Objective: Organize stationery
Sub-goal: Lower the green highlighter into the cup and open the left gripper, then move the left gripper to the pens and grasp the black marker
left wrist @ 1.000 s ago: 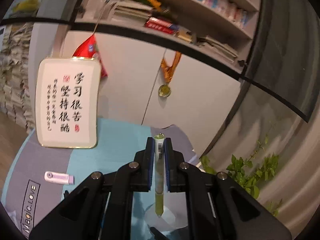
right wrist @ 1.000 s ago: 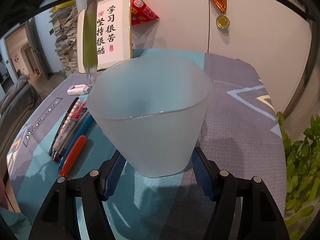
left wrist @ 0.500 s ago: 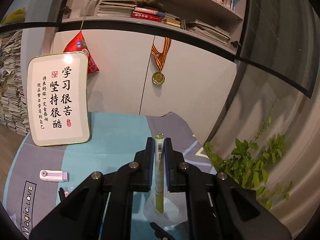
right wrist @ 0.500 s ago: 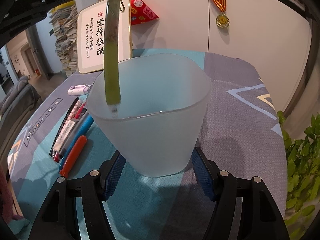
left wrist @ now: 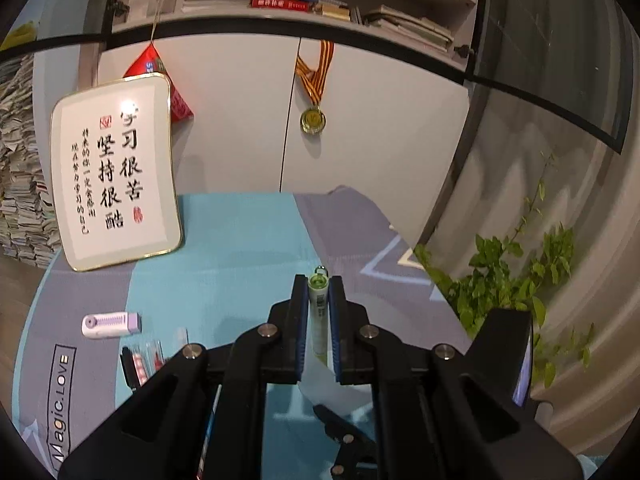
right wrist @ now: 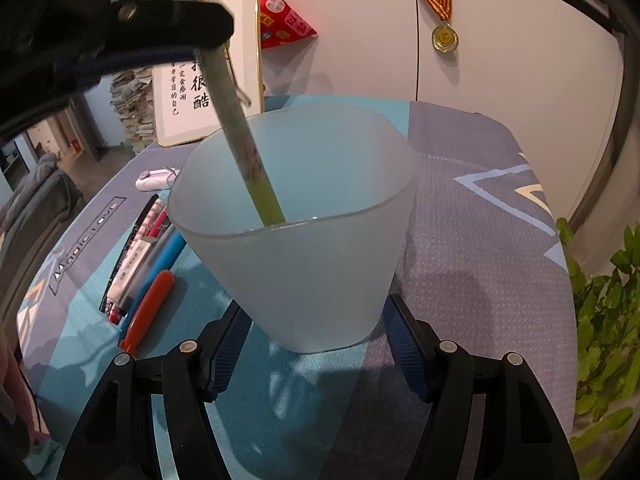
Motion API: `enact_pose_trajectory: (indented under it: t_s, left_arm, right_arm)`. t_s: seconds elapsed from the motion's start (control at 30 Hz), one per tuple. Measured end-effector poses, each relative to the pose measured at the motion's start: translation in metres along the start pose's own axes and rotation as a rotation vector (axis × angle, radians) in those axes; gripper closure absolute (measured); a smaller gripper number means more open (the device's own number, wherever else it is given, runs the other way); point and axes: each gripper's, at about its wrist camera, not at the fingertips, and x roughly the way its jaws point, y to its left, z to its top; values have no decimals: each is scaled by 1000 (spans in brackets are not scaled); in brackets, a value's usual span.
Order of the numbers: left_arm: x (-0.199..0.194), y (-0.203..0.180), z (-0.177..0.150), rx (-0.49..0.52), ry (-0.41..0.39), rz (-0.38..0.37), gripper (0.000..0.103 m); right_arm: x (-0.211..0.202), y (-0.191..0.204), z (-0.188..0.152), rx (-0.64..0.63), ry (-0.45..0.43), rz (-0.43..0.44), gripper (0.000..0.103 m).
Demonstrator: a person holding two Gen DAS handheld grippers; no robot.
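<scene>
My left gripper (left wrist: 318,312) is shut on a green pen (left wrist: 319,320) and holds it upright, tip down. In the right wrist view the green pen (right wrist: 248,152) reaches down inside a frosted white cup (right wrist: 304,264), with the left gripper (right wrist: 200,54) above the cup's left rim. My right gripper (right wrist: 316,340) has its blue pads on both sides of the cup's base, which stands on the mat. The cup's rim (left wrist: 320,384) shows below the left gripper.
Several pens, among them a blue one (right wrist: 158,264) and a red one (right wrist: 148,308), lie left of the cup. A lilac correction tape (left wrist: 110,324) lies farther left. A framed calligraphy board (left wrist: 114,192) leans at the back. A green plant (right wrist: 600,340) stands off the table's right edge.
The left gripper has moved down and to the right with the green pen. The pen's tip has gone from outside the cup's left rim to deep inside the cup. The cup has not moved.
</scene>
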Motion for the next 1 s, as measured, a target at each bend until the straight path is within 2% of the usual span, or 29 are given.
enact_pose_trajectory:
  t_s: [0.1, 0.2, 0.3, 0.33, 0.37, 0.47, 0.57, 0.8, 0.93, 1.0]
  left_arm:
    - [0, -3, -3, 23, 15, 7, 93]
    - [-2, -6, -4, 45, 15, 15, 82]
    - [-7, -2, -3, 42, 11, 22, 59]
    - [-10, 1, -3, 40, 3, 27, 49]
    - [-15, 4, -3, 40, -13, 37, 46]
    - [-26, 16, -3, 49, -43, 85, 46]
    - [-31, 39, -7, 26, -21, 133, 46]
    - [-24, 107, -34, -119, 130, 254, 48]
    - [-8, 126, -46, -161, 222, 279, 48]
    - [-2, 131, -50, -184, 233, 284, 52]
  right_arm:
    - [1, -1, 0, 3, 5, 2, 34]
    - [2, -1, 0, 4, 6, 3, 34]
    - [3, -4, 0, 18, 14, 16, 34]
    - [3, -4, 0, 19, 15, 16, 34]
    - [3, -3, 0, 16, 15, 13, 34]
    - [4, -2, 0, 7, 16, 14, 34]
    - [4, -2, 0, 6, 15, 13, 34]
    - [4, -2, 0, 4, 15, 12, 34]
    - [4, -2, 0, 4, 15, 11, 34]
    - [4, -1, 0, 4, 15, 11, 34]
